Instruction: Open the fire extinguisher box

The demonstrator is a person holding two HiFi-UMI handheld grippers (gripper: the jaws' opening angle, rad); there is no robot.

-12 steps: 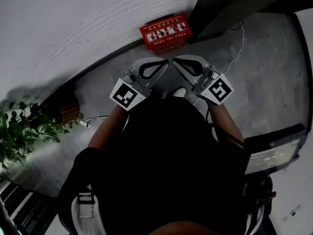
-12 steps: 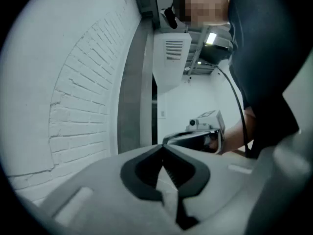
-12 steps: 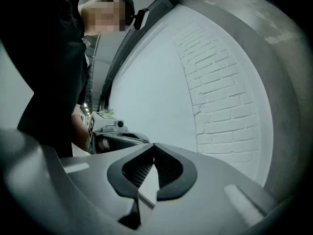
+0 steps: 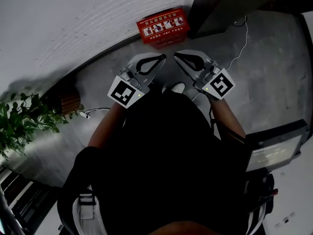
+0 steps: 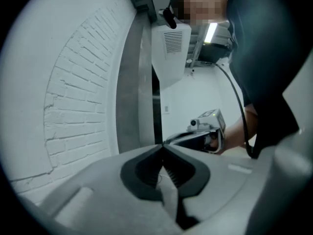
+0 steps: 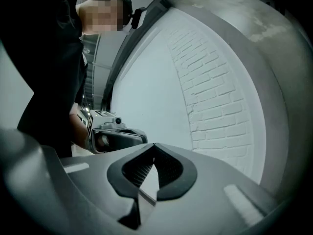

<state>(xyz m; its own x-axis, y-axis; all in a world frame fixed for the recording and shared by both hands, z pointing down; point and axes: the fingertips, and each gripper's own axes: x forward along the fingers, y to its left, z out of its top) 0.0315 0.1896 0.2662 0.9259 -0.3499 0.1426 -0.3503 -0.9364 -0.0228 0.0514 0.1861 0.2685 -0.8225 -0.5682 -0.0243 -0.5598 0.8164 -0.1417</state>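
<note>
Approach stage: left gripper and right gripper, jaws closed and empty, with fire extinguisher box on the floor beyond their fingertips, untouched; next move probably lowering both toward its lid

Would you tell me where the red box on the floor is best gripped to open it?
Probably the lid's front edge, coming from above on the open floor side: the red box stands with its back against the white brick wall, so that side looks the most reachable. No handle or latch can be made out.
</note>
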